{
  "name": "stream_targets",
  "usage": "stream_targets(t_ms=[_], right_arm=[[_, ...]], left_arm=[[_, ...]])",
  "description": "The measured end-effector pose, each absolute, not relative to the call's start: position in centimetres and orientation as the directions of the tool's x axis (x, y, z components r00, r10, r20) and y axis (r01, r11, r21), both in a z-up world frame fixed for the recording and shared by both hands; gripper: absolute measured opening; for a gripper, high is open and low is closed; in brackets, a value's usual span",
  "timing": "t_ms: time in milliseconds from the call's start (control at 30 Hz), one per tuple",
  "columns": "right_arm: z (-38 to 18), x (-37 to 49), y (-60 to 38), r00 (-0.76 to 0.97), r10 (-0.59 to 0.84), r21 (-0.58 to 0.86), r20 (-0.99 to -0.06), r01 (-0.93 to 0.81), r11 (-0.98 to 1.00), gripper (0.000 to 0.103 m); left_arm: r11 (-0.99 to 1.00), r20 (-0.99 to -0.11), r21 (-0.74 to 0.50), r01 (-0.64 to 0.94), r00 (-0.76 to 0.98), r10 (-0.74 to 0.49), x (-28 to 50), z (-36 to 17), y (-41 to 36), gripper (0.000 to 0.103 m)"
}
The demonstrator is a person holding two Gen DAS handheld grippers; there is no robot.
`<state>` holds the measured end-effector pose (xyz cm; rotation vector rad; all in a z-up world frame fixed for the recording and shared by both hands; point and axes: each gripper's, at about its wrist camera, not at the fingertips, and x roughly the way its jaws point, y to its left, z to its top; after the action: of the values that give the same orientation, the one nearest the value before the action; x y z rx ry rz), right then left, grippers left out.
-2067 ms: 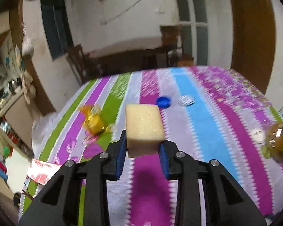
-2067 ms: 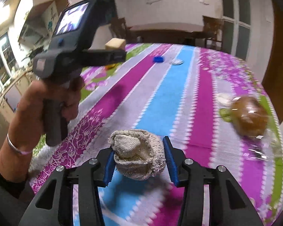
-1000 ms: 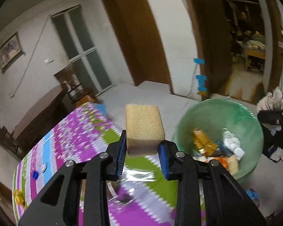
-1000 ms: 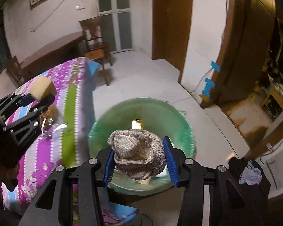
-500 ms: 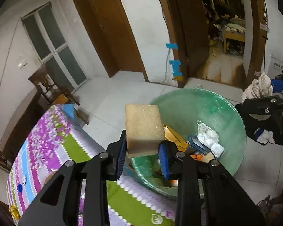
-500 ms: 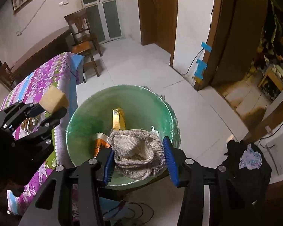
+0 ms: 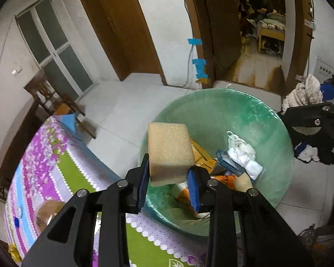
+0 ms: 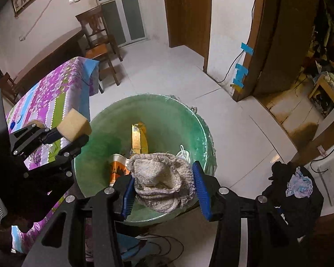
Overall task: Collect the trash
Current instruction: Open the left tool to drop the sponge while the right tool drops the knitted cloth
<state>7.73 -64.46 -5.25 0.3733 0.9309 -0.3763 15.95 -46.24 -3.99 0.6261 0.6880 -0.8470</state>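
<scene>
Two grippers held over green bin (image 8: 158, 109), both loaded. Left gripper (image 7: 168, 183) pinching tan sponge (image 7: 169, 150) between blue pads; sponge upright, projecting past fingertips, positioned above near-left rim of bin. Right gripper (image 8: 163, 192) clamped on crumpled knitted cloth (image 8: 161, 181); cloth bulging between pads, hanging above near part of bin interior. From left wrist view, right gripper and its cloth (image 7: 302, 92) seen at far-right rim of bin (image 7: 211, 102), well apart from sponge. From right wrist view, left gripper (image 8: 78, 132) and sponge (image 8: 73, 124) seen at left rim, just over edge.

Bin lined with green plastic; inside, gold carton (image 8: 140, 136), orange-printed wrapper (image 8: 115, 169), white bundle (image 7: 242, 153) and blue packet (image 7: 228, 161), all lying at bottom. Centre and far half of bin floor open.

Table with striped floral cloth (image 7: 55, 166) close against left side of bin; scalloped cloth edge beside rim. Wrapped bun (image 7: 49, 213) lying on table near edge. Tiled floor (image 8: 178, 73) open beyond bin toward far doors. Wooden chair (image 8: 98, 44) at far end of table. Dark clothing heap (image 8: 294, 189) on right, near bin, not touching.
</scene>
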Motion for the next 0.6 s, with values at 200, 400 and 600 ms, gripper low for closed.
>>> stream_targets(t_ms=[200,400,600], right_arm=[[-5.8,8.7,-65.3,0.567,-0.118,0.199,-0.815,0.466,0.862,0.067],[-6.0,8.0,-66.1,0.570,-0.151,0.190,-0.807,0.493,0.849,0.067],[-5.6,6.0,-66.2,0.574,-0.185,0.175,-0.798,0.514,0.840,0.067]], left_arm=[[0.504,-0.767,0.136,0.853,0.413,-0.491,17.1,-4.3,-46.2,0.054],[0.522,-0.723,0.158,0.838,0.458,-0.517,16.7,-3.6,-45.2,0.076],[0.538,-0.714,0.130,0.833,0.456,-0.532,16.5,-3.1,-44.2,0.076]])
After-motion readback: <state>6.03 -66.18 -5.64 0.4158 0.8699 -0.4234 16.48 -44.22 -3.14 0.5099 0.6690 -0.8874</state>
